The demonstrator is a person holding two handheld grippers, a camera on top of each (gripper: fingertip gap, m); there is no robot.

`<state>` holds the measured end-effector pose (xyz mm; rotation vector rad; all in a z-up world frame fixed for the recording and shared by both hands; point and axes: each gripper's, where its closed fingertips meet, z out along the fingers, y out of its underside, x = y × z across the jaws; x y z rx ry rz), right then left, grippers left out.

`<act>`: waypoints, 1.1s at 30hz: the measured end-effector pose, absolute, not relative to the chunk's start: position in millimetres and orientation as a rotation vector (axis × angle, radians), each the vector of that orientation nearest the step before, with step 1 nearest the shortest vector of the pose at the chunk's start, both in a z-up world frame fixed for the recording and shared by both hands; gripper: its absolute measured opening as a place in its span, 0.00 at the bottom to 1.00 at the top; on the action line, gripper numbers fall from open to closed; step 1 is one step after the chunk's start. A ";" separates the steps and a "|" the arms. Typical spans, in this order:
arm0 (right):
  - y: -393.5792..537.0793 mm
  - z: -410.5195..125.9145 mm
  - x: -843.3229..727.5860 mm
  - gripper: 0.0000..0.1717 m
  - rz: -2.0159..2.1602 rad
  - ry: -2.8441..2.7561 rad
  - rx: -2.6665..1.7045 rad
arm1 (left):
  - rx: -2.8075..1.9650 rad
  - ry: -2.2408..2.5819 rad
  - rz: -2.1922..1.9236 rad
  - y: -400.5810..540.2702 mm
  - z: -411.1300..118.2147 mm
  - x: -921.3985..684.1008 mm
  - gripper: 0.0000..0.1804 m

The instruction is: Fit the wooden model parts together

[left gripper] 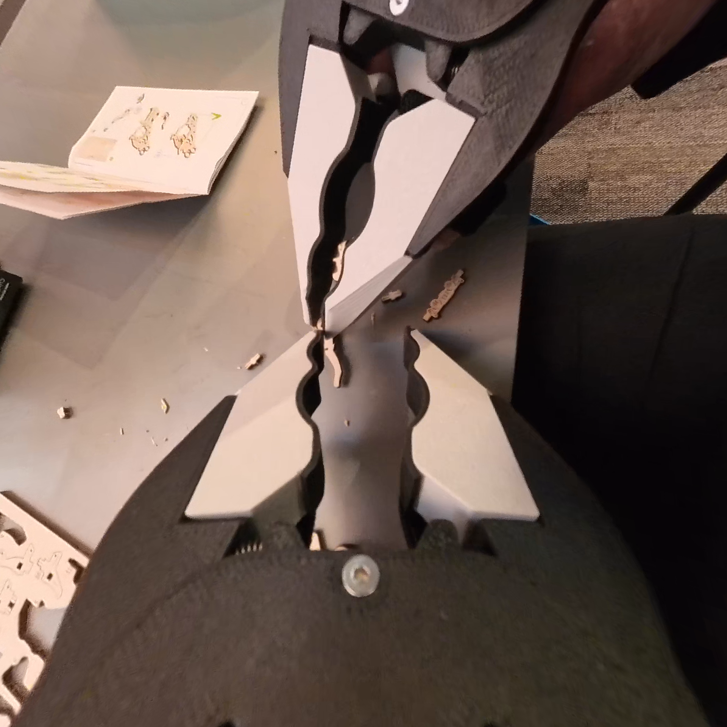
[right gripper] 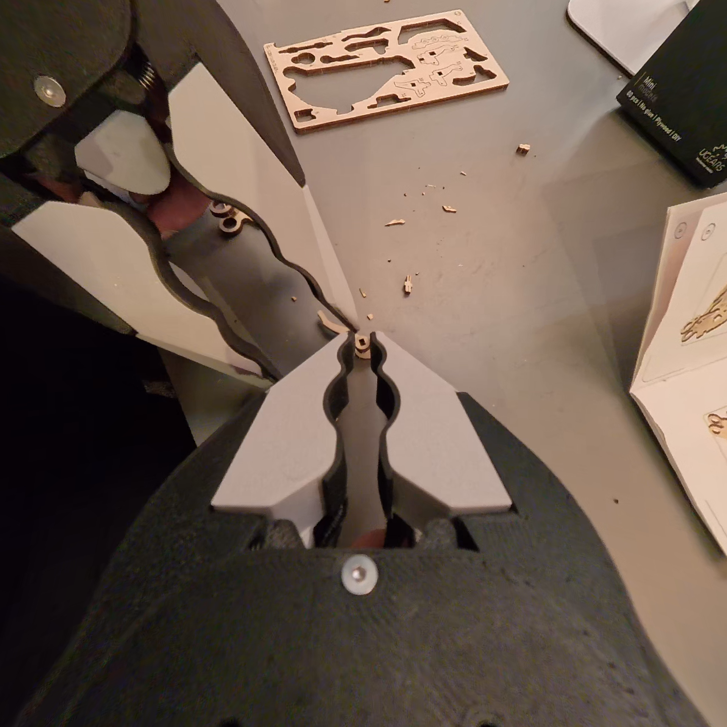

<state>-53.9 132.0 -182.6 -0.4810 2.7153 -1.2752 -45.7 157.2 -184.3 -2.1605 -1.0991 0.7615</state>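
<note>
Fingertips of the two tools meet nearly nose to nose above the grey worktop (right gripper: 491, 354). The right tool (right gripper: 360, 337) is clenched on a small pale wooden part with a square hole (right gripper: 360, 346), both dark pads pressing its sides right at the tips. The left tool (left gripper: 364, 334) stands released, its fingers wide apart; a slim curved wooden piece (left gripper: 336, 364) hangs just inside its left finger, joined at the top to the part the right tool holds, and whether that finger touches it I cannot tell.

Taking the held part as the landmark: just beyond it lie wood crumbs and a tiny cross-shaped peg (right gripper: 407, 284). Farther beyond, well apart, lies the punched-out plywood sheet (right gripper: 385, 74) flat on the worktop, with a small wooden block (right gripper: 522, 148) between it and the black box (right gripper: 676, 98) off to the far right. To the right of the held part, an open instruction booklet (right gripper: 688, 354) lies at the worktop's edge. On the other side, seen from the left tool, a long notched wooden strip (left gripper: 444, 295) and another small peg (left gripper: 392, 296) lie near the right tool's fingers.
</note>
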 end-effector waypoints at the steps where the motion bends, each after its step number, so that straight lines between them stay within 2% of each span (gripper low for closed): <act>1: 132.3 -182.4 -54.5 0.03 -1.275 2.714 -0.480 | -2.161 -1.100 0.756 157.3 -185.0 -46.2 0.21; 6: 133.9 -181.6 -55.8 0.08 -1.273 2.708 -0.480 | -2.171 -1.105 0.741 157.8 -188.3 -46.3 0.21; 15: 143.4 -180.8 -52.1 0.05 -1.225 2.695 -0.482 | -2.191 -1.138 0.717 154.5 -190.9 -44.2 0.20; 21: 142.4 -194.4 -48.3 0.07 -1.141 2.738 -0.423 | -2.189 -1.172 0.689 153.1 -193.3 -44.7 0.21; 25: 138.9 -195.2 -49.2 0.03 -1.155 2.756 -0.403 | -2.182 -1.197 0.691 149.8 -193.4 -44.9 0.22; 33: 137.9 -180.0 -60.2 0.02 -1.245 2.745 -0.313 | -2.128 -1.310 0.608 153.9 -195.5 -41.5 0.22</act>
